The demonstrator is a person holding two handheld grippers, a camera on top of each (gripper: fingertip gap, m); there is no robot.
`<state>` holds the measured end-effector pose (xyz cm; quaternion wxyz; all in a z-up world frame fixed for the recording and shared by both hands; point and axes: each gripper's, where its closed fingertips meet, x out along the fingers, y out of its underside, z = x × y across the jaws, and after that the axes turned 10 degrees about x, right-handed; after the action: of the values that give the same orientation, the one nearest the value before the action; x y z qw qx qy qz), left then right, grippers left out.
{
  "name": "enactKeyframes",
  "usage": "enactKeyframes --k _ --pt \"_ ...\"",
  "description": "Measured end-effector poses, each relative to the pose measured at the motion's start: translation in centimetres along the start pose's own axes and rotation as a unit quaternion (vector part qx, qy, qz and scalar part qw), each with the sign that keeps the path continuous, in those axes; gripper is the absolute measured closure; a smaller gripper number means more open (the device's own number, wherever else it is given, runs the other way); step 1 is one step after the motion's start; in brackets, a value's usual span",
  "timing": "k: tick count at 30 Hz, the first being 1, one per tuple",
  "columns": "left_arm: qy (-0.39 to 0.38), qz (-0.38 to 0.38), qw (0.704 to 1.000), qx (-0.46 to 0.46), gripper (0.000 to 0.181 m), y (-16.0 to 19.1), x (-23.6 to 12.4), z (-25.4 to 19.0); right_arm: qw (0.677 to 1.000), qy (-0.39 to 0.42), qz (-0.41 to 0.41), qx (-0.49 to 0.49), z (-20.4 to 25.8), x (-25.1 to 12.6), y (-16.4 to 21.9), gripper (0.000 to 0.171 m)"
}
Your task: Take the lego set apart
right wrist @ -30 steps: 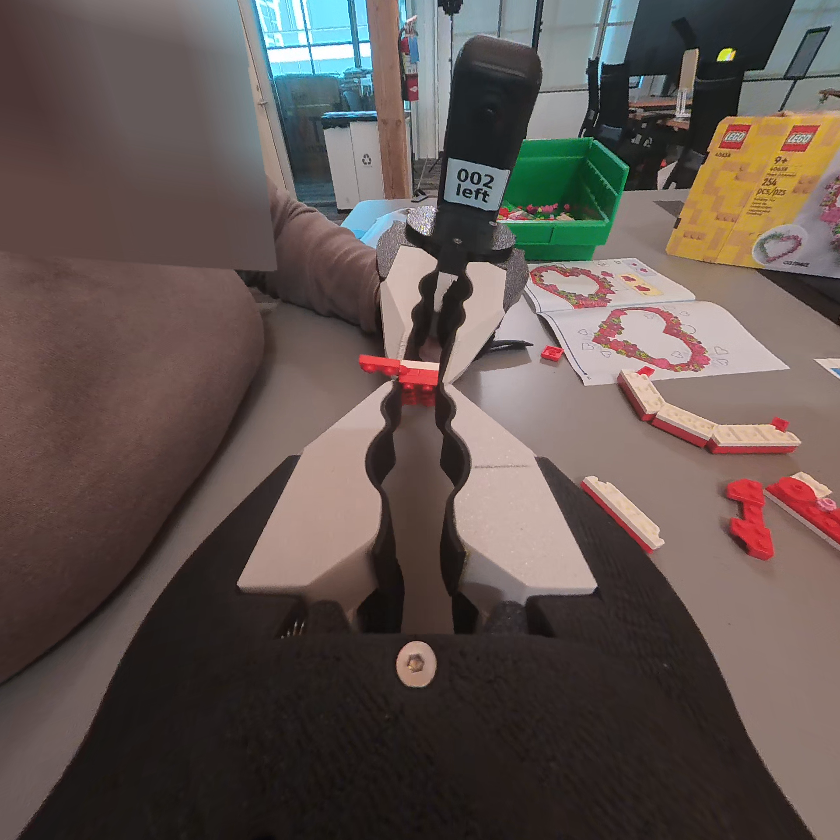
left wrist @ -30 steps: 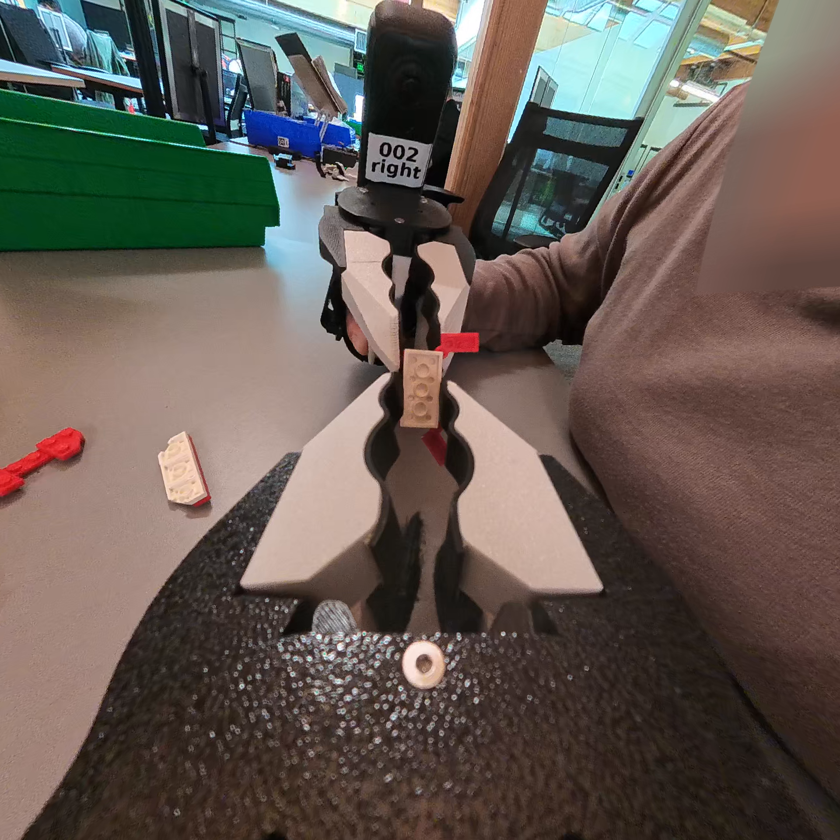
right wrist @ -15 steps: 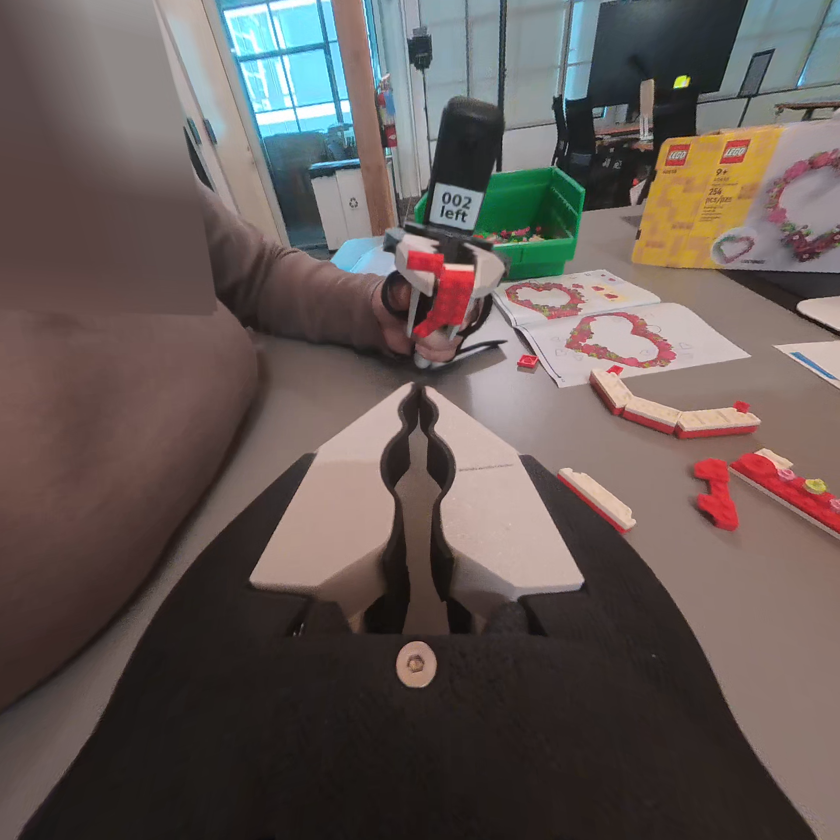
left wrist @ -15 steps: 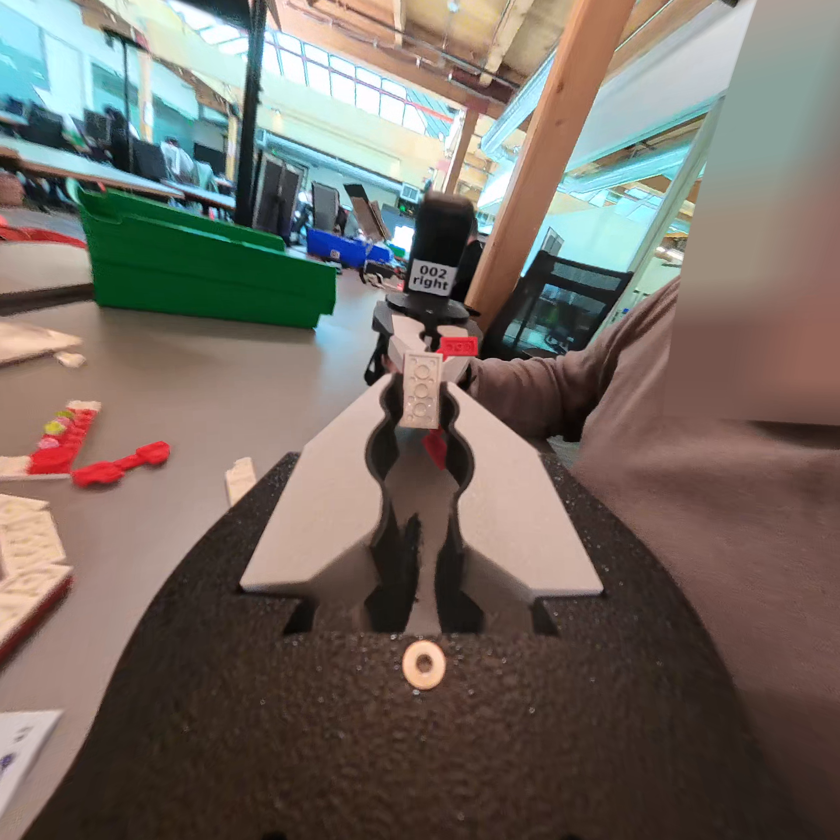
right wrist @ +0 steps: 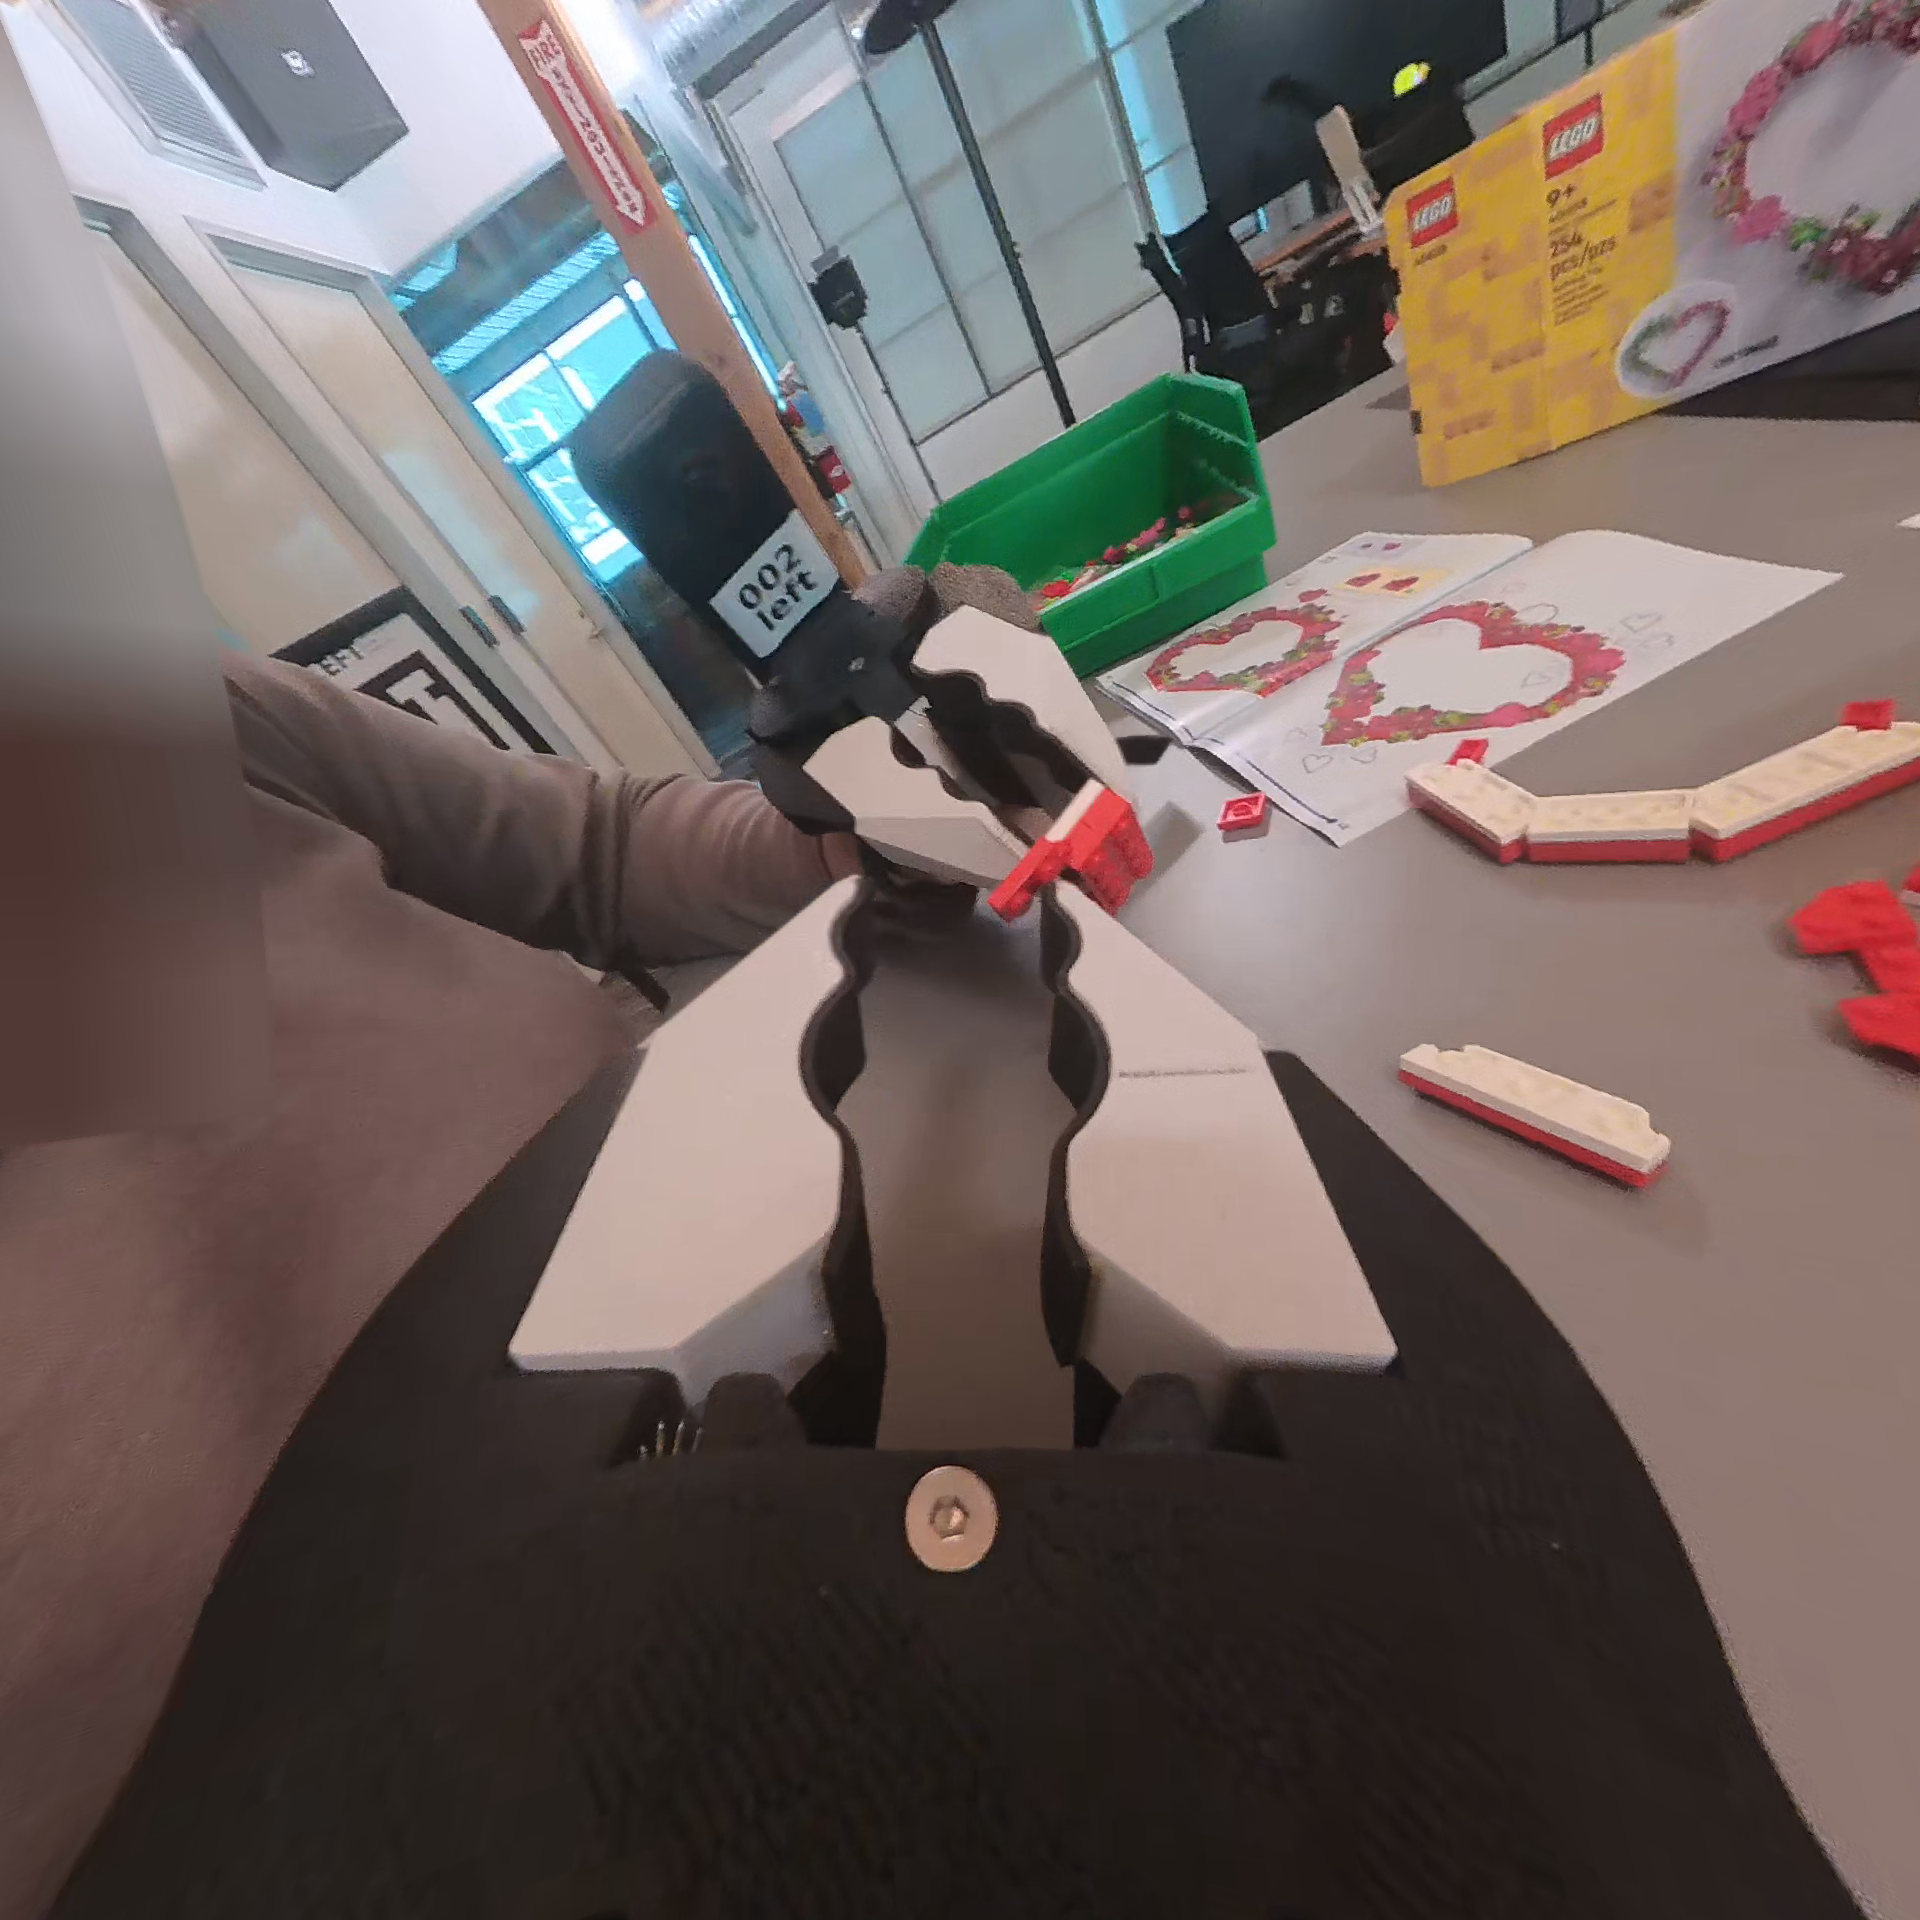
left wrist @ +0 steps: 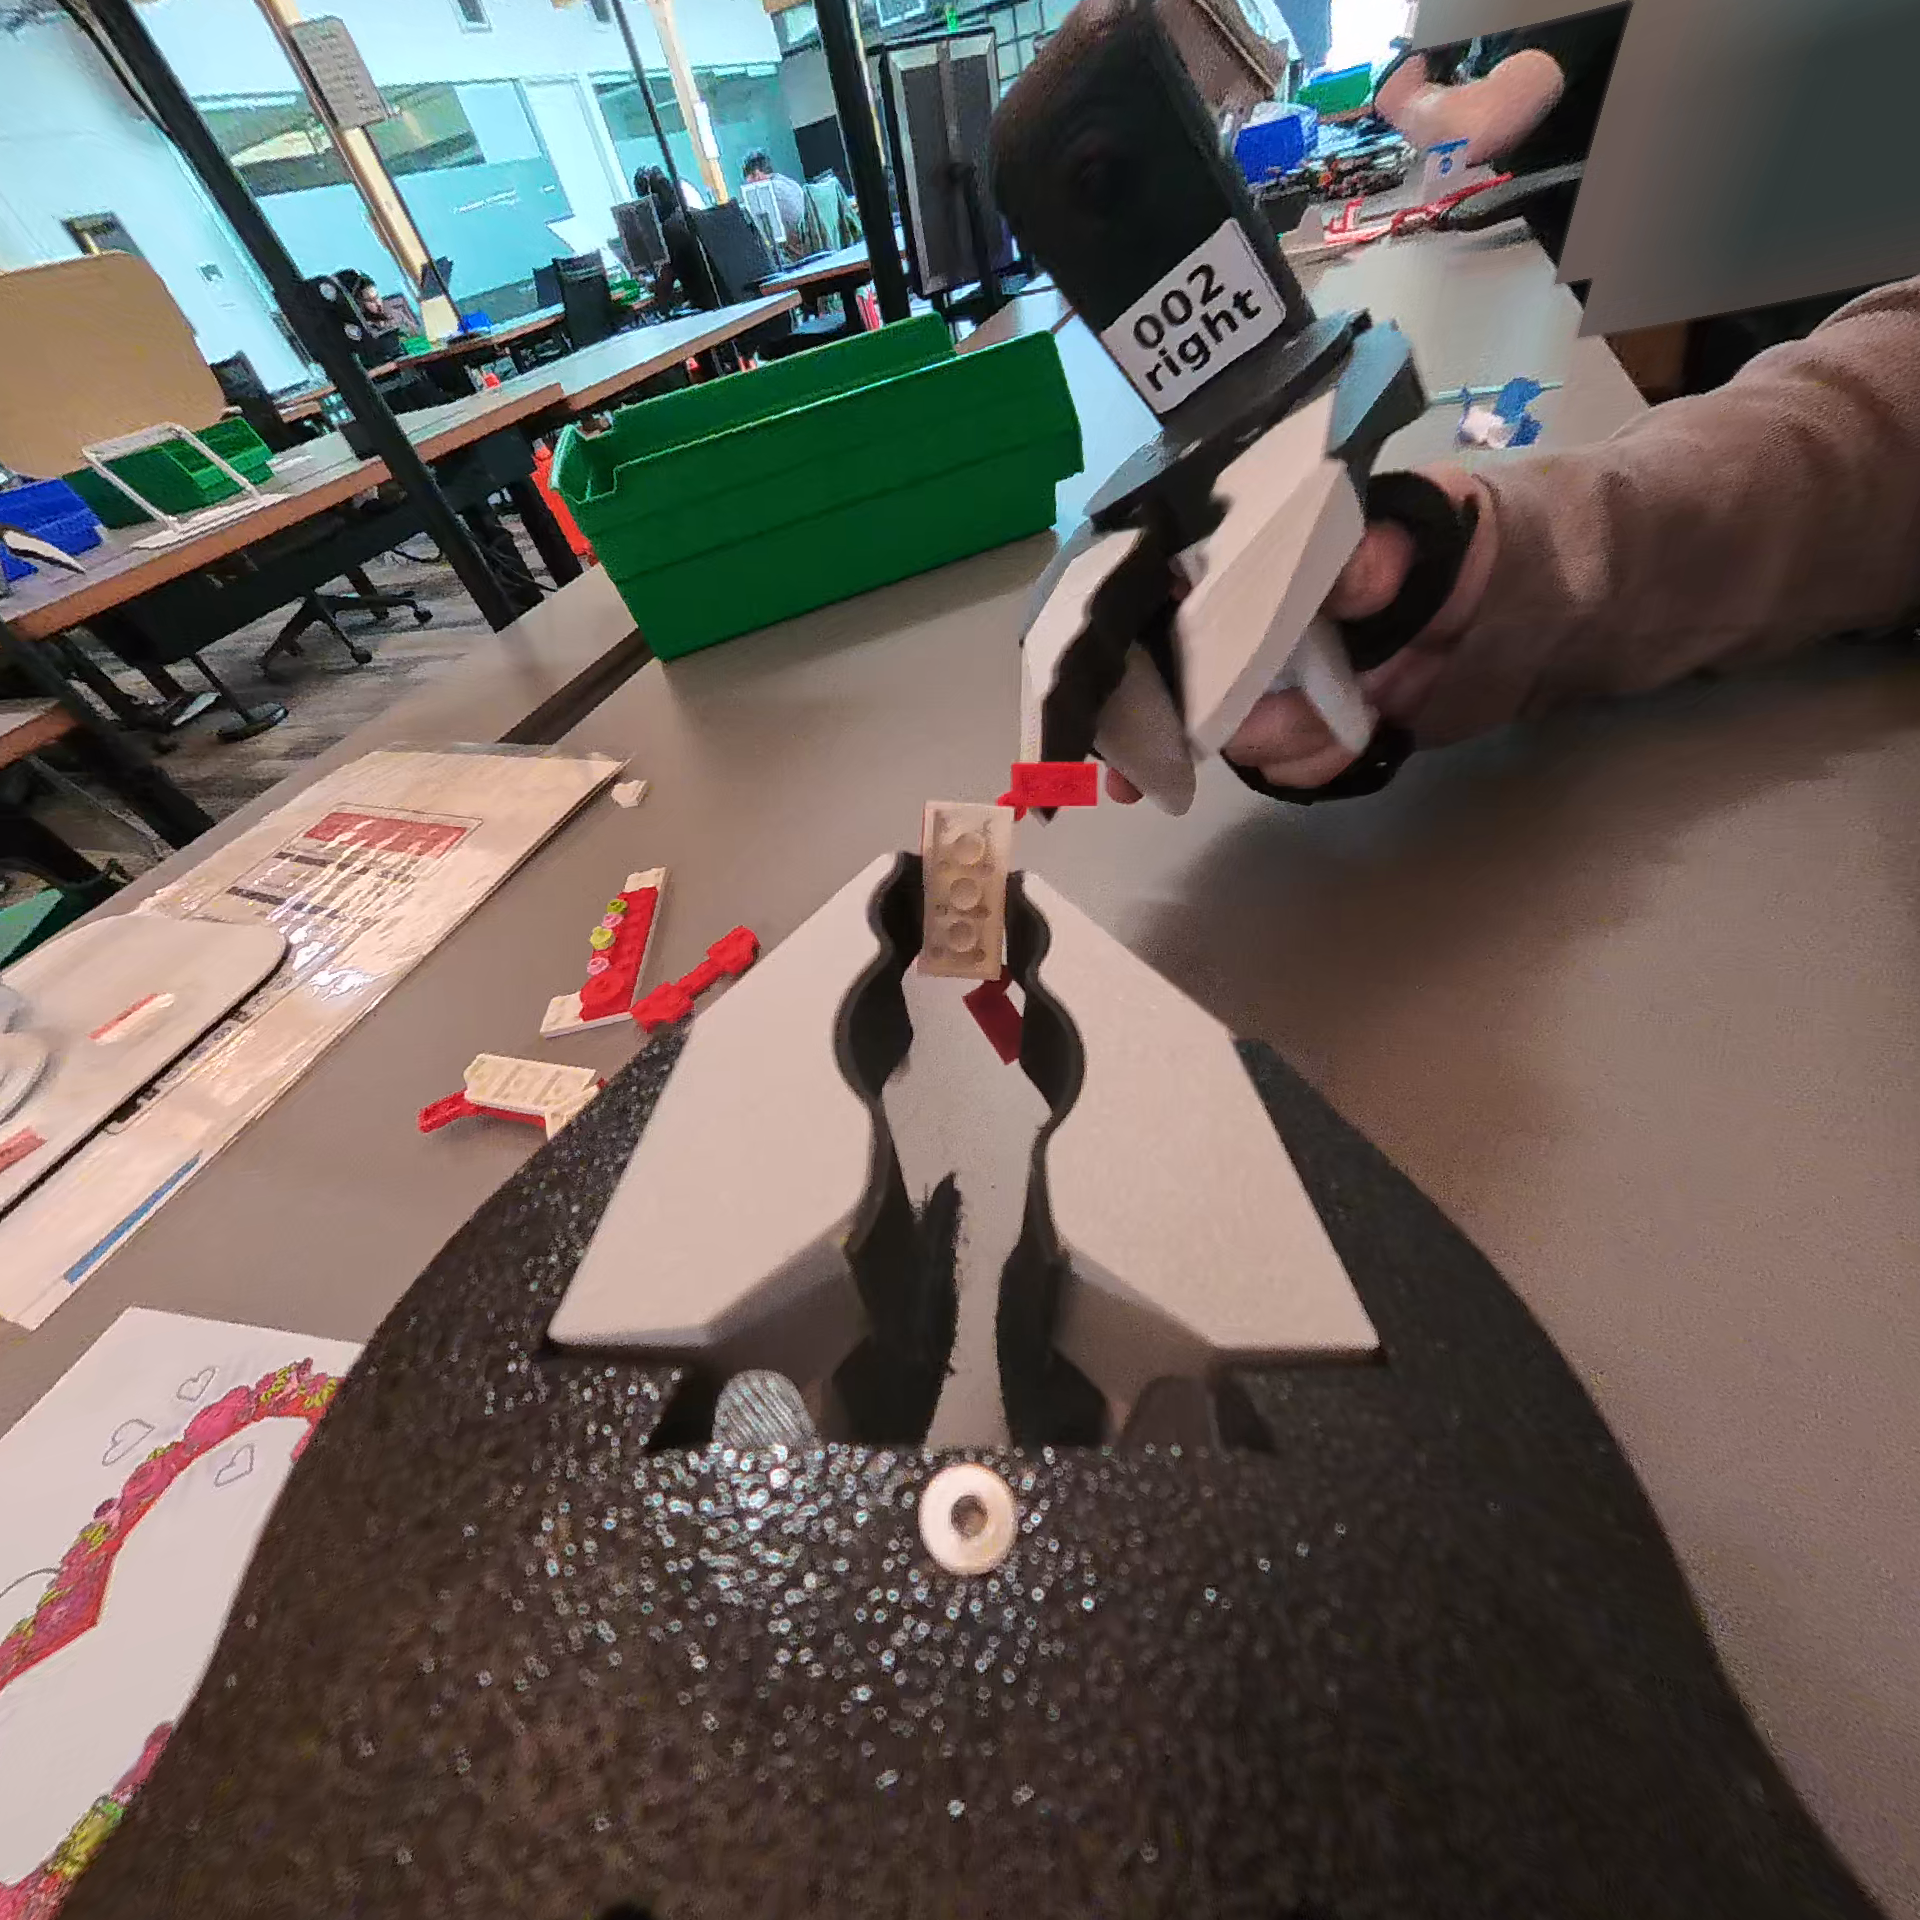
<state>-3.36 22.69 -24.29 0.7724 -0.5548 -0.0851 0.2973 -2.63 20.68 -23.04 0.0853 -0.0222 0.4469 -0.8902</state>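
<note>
Pinched above the grey worktop (left wrist: 1455,1039), a white-and-red brick piece (left wrist: 966,894) is gripped by the closed left claw (left wrist: 961,904); the right claw (right wrist: 951,914) is parted, empty, tips nearby.

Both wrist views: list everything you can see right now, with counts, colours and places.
held lego piece: one, white with red parts, in the left hand-held gripper
lego sections: several, white-and-red, lying on the table
loose red pieces: a few, red, table's right edge
booklet: one, open, behind the sections
box: one, yellow, standing at the far side
bin: one, green, holding small pieces
stacked bins: green, count unclear, far end
table: one, grey
left hand-held gripper: shut on the piece
right hand-held gripper: open, empty
sleeves: brown
</note>
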Motion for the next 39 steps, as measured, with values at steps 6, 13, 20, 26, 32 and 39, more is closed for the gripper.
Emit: enactKeyframes --k 6,13,20,26,32,39 --pt "-0.013 -0.006 0.998 0.066 0.167 -0.7 -0.1 -0.3 0.996 0.069 0.018 -0.056 -0.8 0.1 0.6 0.164" --pt "0.024 -0.054 0.997 0.054 0.166 -1.8 -0.9 -0.9 0.989 0.082 0.036 -0.118 -0.6 0.0 0.9 0.167" --pt "0.085 -0.140 0.984 -0.064 0.181 -3.6 -2.2 -0.7 0.982 0.129 0.024 -0.136 -2.5 -1.7 -0.1 0.168" --pt "0.042 -0.045 0.998 -0.031 0.181 -0.6 0.0 -0.7 0.973 0.153 0.022 -0.170 -2.4 -1.0 0.0 0.168" --pt "-0.054 -0.019 0.998 -0.039 0.134 -0.1 -0.5 2.1 0.950 0.170 -0.031 -0.261 -1.4 -1.7 -1.7 0.168" --pt "-0.031 -0.036 0.998 0.039 0.136 -1.5 -0.4 0.2 0.943 0.137 -0.042 -0.301 -0.4 -1.4 -1.4 0.169"
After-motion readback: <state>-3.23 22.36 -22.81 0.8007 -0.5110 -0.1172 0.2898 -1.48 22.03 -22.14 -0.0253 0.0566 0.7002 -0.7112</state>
